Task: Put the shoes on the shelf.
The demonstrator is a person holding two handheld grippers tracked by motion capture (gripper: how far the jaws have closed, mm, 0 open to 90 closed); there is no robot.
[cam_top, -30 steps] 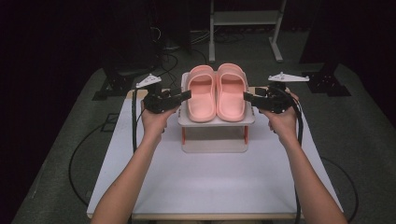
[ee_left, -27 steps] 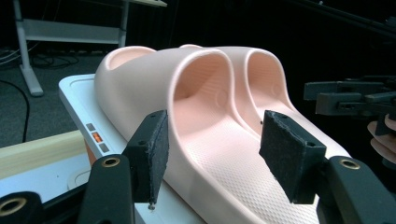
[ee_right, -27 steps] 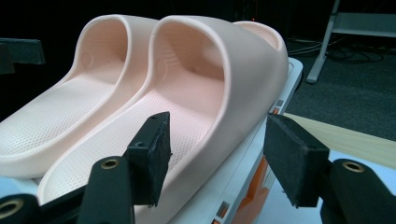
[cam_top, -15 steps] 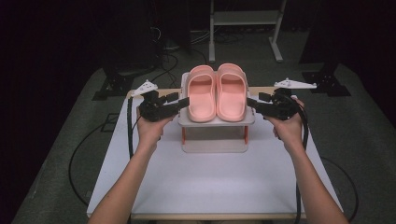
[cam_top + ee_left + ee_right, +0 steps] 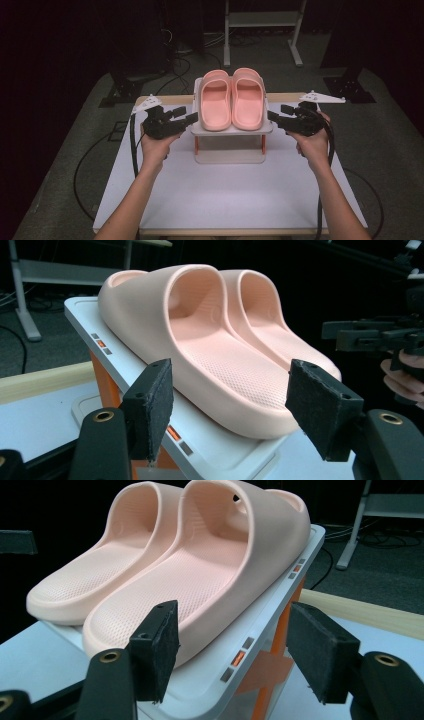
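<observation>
Two pink slippers, the left one (image 5: 215, 102) and the right one (image 5: 248, 100), lie side by side on a white stand (image 5: 230, 131) with orange legs. My left gripper (image 5: 187, 118) hovers just off the stand's left edge, pointing at the left slipper (image 5: 200, 340). Its jaws (image 5: 235, 412) have just been opening and its pads touch nothing. My right gripper (image 5: 276, 114) hangs off the stand's right edge and faces the right slipper (image 5: 215, 560). Its jaws (image 5: 237, 650) have also just been opening, with nothing gripped between them.
The stand sits at the back middle of a white table (image 5: 225, 195) with a wooden strip (image 5: 285, 96) along its far edge. Black cables (image 5: 90, 165) loop on the grey floor to the left. A metal frame (image 5: 262, 30) stands behind the table.
Both grippers have drawn outward from the slippers' sides to just off the stand's edges, and slightly toward the person. Their jaws stand wider than before.
</observation>
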